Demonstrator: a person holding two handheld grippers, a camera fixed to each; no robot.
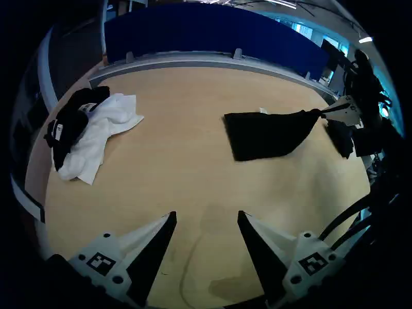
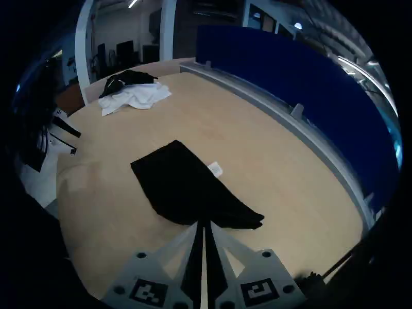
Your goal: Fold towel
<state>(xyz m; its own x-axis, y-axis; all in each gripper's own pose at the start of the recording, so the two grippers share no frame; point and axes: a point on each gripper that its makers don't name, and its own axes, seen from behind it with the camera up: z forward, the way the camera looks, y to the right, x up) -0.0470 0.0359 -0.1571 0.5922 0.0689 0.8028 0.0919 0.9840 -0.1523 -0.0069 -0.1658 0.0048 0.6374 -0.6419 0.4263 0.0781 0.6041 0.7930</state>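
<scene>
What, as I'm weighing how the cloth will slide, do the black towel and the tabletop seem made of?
The black towel looks like soft matte cloth, maybe cotton: it drapes and creases where the right tool pinches its corner. The tabletop looks like pale wood-look laminate or veneer, smooth, with a slight sheen.

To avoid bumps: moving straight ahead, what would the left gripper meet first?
The open left gripper would probably meet bare table, between the black towel and the white cloth; depth unclear.
</scene>
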